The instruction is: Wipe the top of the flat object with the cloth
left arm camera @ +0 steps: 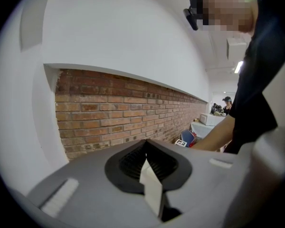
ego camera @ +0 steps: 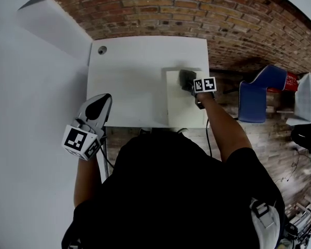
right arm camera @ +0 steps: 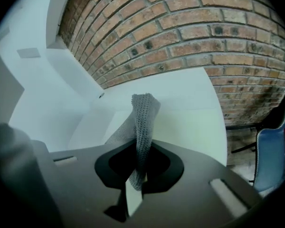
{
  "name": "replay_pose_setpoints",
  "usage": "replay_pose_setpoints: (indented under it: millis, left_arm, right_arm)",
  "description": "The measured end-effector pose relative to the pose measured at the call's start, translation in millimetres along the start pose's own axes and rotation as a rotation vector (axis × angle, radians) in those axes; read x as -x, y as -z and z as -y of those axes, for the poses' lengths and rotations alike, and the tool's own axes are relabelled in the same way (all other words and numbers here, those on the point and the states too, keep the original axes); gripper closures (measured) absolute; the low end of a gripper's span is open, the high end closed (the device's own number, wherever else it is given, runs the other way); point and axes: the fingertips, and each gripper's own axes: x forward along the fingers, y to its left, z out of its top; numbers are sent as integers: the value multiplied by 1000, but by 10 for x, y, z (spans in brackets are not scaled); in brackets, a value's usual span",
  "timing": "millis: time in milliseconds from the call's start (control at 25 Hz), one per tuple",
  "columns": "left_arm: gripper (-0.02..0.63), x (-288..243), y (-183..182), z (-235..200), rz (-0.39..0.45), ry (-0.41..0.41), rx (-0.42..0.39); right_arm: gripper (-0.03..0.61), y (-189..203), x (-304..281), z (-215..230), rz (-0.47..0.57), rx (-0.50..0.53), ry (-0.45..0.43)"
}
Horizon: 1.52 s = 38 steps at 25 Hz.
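White table [ego camera: 129,77] against a brick wall: at its right front lies the flat object [ego camera: 180,108], with the right gripper [right arm camera: 135,186] pinching the grey cloth [right arm camera: 143,118] at its far end, seemingly mid-wipe. A pressed stroke toward the near edge looks next. The left gripper [ego camera: 99,107] hangs aside, jaws together, empty.

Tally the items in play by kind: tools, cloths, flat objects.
Tools: 2 (left tool, right tool)
Gray cloth: 1, pinched in the right tool
Cream flat object: 1
Total: 4

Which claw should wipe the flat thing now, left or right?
Right. The right claw pinches the grey cloth over the flat board; the left claw is shut, empty, off by the table's corner.
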Motion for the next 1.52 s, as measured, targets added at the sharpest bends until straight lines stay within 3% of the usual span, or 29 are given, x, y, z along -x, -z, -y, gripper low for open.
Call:
replay_pose_setpoints:
  millis: [840, 1520]
  left_arm:
    - [612, -188, 43, 135, -50, 24, -5]
    - [612, -246, 112, 204, -70, 61, -24]
  right_arm:
    - [568, 59, 402, 909, -30, -57, 101]
    - [568, 93, 527, 998, -26, -26, 163]
